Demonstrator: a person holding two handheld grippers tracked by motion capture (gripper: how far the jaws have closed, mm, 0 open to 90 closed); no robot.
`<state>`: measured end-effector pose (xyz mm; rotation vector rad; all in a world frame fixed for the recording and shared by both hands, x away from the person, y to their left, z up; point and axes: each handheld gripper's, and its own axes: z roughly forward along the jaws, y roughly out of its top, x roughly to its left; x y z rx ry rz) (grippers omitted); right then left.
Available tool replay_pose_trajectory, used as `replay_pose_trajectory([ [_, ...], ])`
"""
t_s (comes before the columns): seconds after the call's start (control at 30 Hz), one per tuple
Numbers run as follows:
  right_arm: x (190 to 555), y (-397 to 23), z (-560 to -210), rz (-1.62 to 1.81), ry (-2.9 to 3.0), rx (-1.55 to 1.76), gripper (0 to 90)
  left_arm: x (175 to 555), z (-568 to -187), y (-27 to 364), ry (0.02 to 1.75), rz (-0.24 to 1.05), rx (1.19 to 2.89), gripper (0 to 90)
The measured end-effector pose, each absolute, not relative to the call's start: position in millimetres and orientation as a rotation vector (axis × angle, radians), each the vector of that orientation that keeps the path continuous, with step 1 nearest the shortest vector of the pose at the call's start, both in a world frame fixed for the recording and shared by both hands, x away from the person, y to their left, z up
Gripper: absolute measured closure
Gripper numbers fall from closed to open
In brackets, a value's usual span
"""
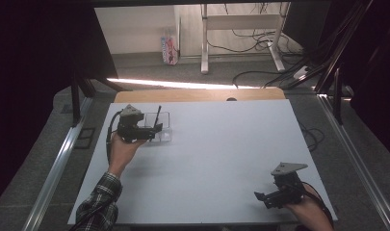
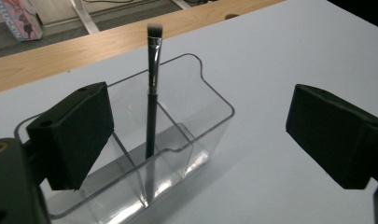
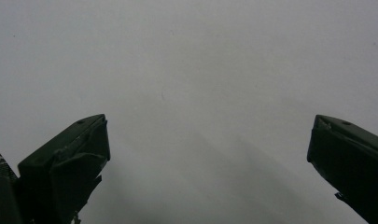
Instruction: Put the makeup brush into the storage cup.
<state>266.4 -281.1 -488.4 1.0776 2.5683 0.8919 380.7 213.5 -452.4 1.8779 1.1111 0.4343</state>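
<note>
Your left hand-held gripper (image 2: 196, 135) is wide open, gripping nothing — the slim black makeup brush (image 2: 151, 107) stands near-upright at 12 o'clock in the clear plastic divided organiser (image 2: 214, 100) on the white worktop (image 2: 289, 70).

1 brush (image 2: 151, 112), 1 clear organizer (image 2: 210, 93), 2 grippers
</note>
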Motion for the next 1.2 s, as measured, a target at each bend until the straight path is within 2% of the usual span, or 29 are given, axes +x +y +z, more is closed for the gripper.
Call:
replay_pose_trajectory([
  [0.33,266.0,-280.5,-488.3,0.892,2.571,1.078,0.0,370.2,-450.9,209.9,1.078,0.392,1.900,0.6],
  [1.2,265.6,-280.2,-486.9,0.917,2.562,1.059,0.0,340.7,-455.2,205.3,1.061,0.391,1.946,0.0],
])
